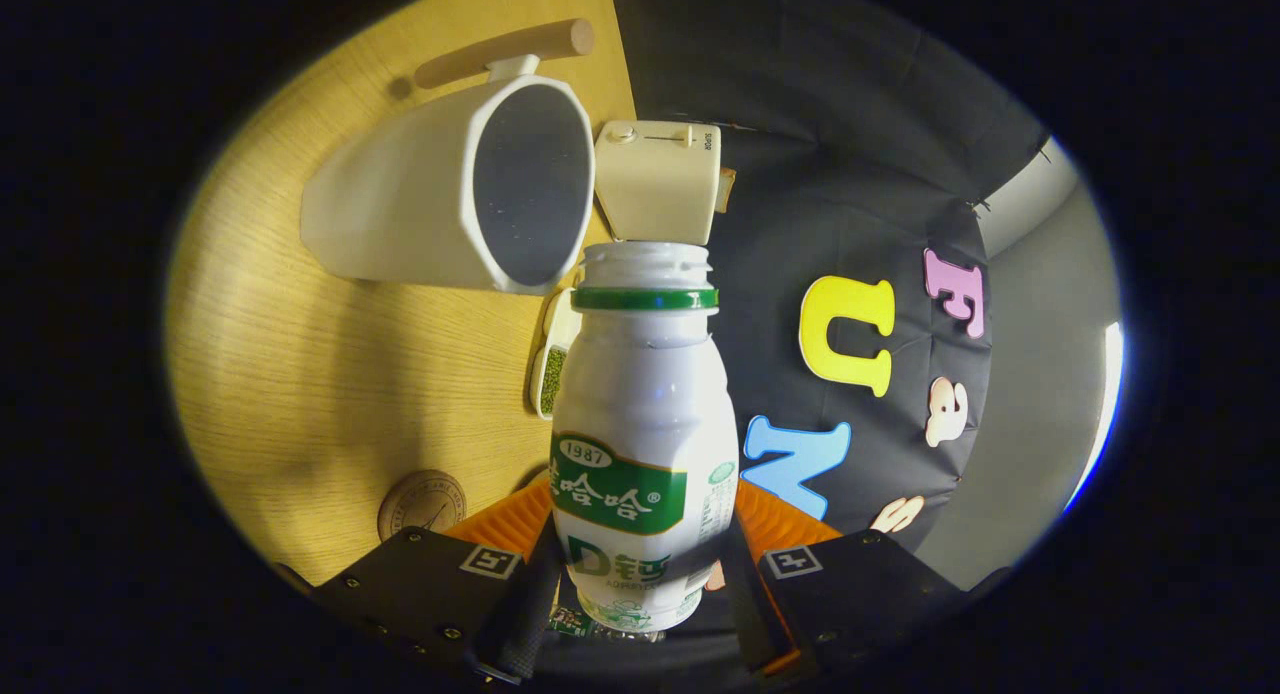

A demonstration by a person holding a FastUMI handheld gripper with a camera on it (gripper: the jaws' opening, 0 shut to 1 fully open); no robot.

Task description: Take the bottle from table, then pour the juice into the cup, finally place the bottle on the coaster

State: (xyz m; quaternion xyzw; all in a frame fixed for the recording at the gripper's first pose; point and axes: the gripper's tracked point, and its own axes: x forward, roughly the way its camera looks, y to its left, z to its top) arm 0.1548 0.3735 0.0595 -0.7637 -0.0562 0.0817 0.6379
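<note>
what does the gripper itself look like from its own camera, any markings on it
The gripper has two blocky dark housings, one each side, each carrying a square black-and-white marker tag on top and small screws along its edges. Orange ribbed parts sit behind the housings. A narrow finger runs forward from each housing, and a bit of green circuit board shows low between them.

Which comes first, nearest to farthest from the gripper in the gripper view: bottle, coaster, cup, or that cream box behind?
1. Bottle: clamped between the fingers of the gripper, cap off.
2. Coaster: on the table, just ahead of the fingers, to one side.
3. Cup: beyond the bottle's mouth.
4. Cream box: past the cup's rim, at the table's far edge.
</note>
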